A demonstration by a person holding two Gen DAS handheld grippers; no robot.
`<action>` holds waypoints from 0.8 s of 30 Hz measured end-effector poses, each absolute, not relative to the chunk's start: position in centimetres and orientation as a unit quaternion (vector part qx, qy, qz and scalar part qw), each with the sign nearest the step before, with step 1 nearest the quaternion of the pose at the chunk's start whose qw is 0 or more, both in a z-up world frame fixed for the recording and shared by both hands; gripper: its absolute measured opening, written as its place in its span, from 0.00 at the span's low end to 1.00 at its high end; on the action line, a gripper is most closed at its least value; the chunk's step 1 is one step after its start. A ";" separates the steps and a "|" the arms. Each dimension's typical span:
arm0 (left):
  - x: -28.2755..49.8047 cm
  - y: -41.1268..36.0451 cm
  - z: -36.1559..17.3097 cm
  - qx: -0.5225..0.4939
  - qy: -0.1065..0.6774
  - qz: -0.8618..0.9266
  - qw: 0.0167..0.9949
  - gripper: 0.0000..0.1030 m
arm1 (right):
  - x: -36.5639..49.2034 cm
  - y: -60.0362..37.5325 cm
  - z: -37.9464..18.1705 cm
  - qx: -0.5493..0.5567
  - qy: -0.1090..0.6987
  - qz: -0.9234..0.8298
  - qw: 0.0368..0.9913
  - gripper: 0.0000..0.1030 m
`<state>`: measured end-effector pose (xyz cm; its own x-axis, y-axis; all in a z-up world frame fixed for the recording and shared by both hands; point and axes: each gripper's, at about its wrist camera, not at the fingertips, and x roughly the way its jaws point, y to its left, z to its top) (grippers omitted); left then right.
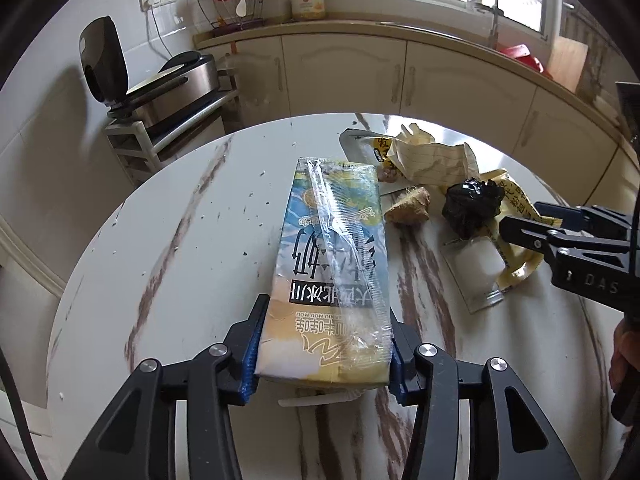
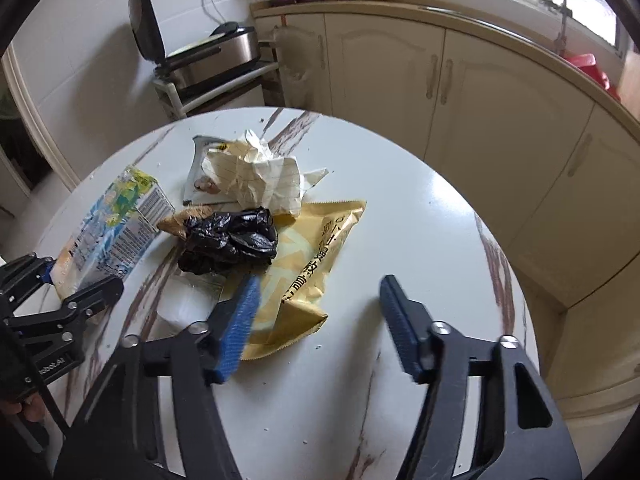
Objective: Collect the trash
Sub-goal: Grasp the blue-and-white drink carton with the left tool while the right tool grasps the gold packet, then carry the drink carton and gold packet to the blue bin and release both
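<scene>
My left gripper [image 1: 325, 344] is shut on a blue and yellow milk carton [image 1: 332, 256] with a wrapped straw, over the round marble table [image 1: 160, 264]. The carton also shows in the right wrist view [image 2: 108, 224], with the left gripper [image 2: 60, 292] on its near end. My right gripper [image 2: 320, 312] is open and empty, just above the near end of a yellow snack wrapper [image 2: 308, 264]. Beside the wrapper lie a crumpled black bag [image 2: 228, 244], crumpled lined paper [image 2: 264, 176], a brown scrap [image 2: 188, 220] and a white packet [image 2: 188, 304]. The right gripper shows at the right in the left wrist view [image 1: 532, 228].
A silver packet [image 2: 200, 160] lies under the paper at the table's far side. Crumbs dot the tabletop. Cream cabinets [image 2: 440, 80] and a countertop run behind the table. A rack with a steel appliance [image 2: 212, 60] stands at the back left.
</scene>
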<state>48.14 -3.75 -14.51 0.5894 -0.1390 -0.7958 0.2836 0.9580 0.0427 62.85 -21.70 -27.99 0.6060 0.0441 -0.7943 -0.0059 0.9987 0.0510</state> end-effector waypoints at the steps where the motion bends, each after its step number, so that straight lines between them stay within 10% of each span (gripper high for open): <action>1: 47.8 -3.7 -14.3 0.081 0.435 -0.120 0.889 0.43 | 62.9 -21.5 -27.9 0.026 0.446 0.029 0.894 0.37; 6: 45.1 -3.4 -12.6 0.074 0.422 -0.132 0.894 0.43 | 61.6 -20.7 -26.9 0.012 0.449 0.055 0.892 0.16; 24: 31.6 -6.1 -6.6 0.071 0.368 -0.171 0.911 0.43 | 46.9 -25.3 -20.5 0.137 0.353 0.104 0.920 0.15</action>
<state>31.63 -6.12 -6.62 0.6704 -0.2603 -0.6948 0.3644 0.9312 0.0028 46.92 -25.32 -20.55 0.7291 0.2882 -0.6208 -0.0950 0.9409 0.3252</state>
